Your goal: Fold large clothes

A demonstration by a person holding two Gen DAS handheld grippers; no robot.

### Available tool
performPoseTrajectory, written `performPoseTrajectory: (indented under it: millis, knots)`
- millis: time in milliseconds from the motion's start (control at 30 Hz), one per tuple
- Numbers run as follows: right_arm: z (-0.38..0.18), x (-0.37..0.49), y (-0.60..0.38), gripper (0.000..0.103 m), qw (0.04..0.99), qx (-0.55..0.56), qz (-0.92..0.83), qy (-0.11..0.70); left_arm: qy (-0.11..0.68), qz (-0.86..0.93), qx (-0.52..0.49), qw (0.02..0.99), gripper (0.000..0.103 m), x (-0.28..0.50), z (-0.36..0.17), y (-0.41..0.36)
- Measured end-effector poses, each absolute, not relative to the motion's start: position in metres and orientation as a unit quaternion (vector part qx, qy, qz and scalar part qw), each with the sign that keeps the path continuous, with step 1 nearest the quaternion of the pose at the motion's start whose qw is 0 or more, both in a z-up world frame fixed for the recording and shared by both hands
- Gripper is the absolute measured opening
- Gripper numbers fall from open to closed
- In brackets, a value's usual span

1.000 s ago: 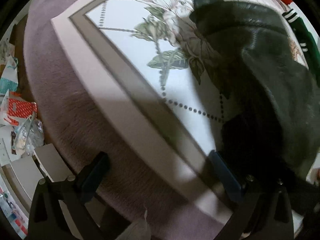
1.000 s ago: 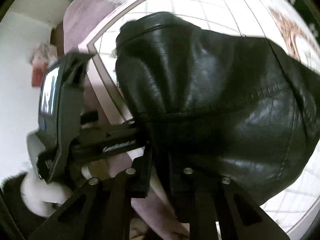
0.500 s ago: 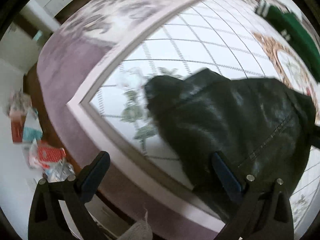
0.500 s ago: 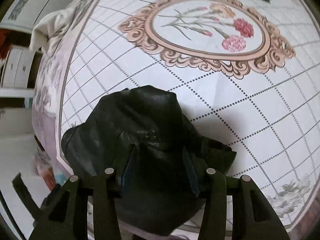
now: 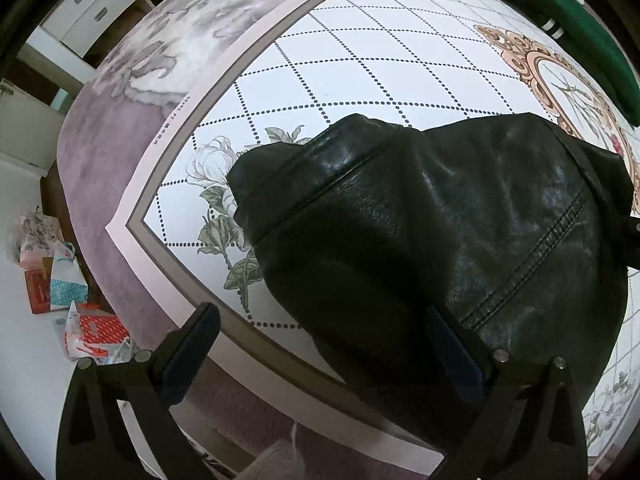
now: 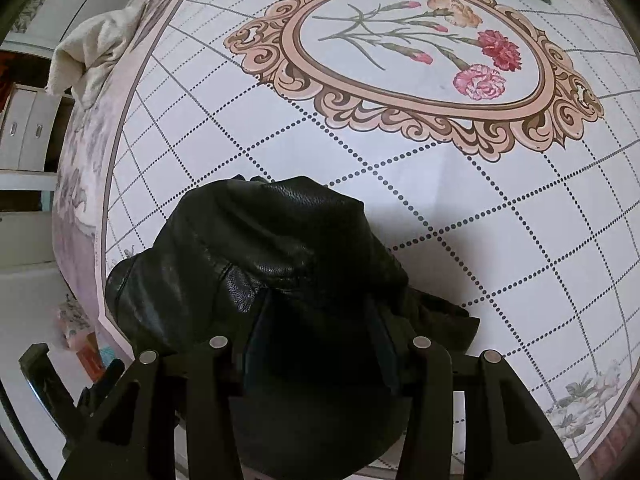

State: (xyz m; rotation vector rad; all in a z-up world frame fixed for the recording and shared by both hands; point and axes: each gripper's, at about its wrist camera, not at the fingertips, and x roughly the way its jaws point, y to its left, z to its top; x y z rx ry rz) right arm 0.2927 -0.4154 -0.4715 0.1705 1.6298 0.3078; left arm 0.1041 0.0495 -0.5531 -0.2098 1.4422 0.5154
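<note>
A: Where's the garment?

B: I've got the black leather jacket [image 5: 460, 240] bunched in a heap on the patterned bed cover [image 5: 360, 60], near the bed's corner, and part of it overlaps the printed flower by the border. It isn't spread flat anywhere I can see.

A: And my two tools?

B: On the left gripper [image 5: 320, 352] I see the jaws wide apart, holding nothing; one finger sits over the bed's edge, the other against the jacket's near side. On the right gripper [image 6: 316, 344] the jaws are partway apart with leather filling the space between them, but it's all dark in there. I cannot tell whether they pinch it or just straddle it.

A: So which step is this?

B: I'd judge it early: getting hold of the heap so it can be laid out before any fold.

A: Next move?

B: I think I need a firm pinch on an edge or seam with each side, then a lift and spread toward the cover's open middle, short of the green garment [image 5: 568, 24] at the far side.
</note>
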Motion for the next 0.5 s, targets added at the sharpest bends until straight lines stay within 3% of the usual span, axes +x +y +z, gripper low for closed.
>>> performPoseTrajectory:
  millis: [500]
  knots:
    - [-0.51,0.311,-0.41,0.051,0.651,0.103,0.116,0.743,0.66,0.207,-0.139,0.709,0.103,0.111,-0.558,0.063]
